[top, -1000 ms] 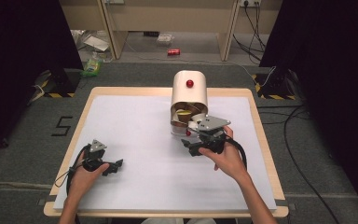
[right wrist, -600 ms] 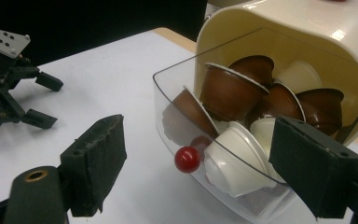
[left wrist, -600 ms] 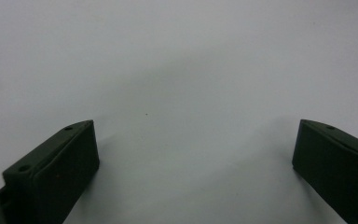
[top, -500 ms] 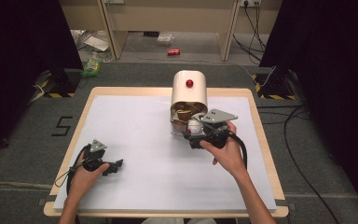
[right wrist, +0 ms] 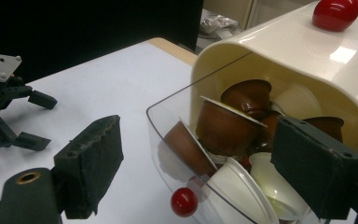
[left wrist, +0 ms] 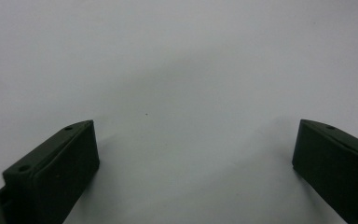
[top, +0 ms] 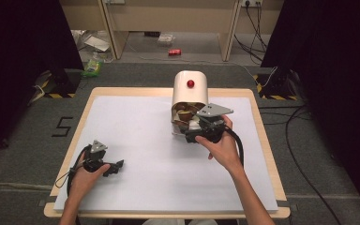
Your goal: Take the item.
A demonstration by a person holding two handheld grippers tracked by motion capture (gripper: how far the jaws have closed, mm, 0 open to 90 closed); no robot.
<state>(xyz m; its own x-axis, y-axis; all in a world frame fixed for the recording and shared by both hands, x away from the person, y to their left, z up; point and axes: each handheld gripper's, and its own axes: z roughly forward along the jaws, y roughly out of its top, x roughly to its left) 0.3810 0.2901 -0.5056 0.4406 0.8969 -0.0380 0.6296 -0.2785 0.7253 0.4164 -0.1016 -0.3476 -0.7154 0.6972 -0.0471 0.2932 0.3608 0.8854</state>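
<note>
Since the earlier frame the right gripper (top: 193, 132) has shifted little at the mouth of the capsule dispenser (top: 189, 96), its jaws just closing somewhat; they remain apart, nothing clamped. That dispenser stands at 12 o'clock on the tabletop (top: 136, 117), its clear drawer (right wrist: 165, 126) tipped open, judged so the brown capsules (right wrist: 226, 126) and white capsules (right wrist: 242, 189) can be reached. One jaw lies close to the drawer contents; contact cannot be told. Left gripper (top: 114, 167) rests at 8 o'clock, jaws wide, empty.
</note>
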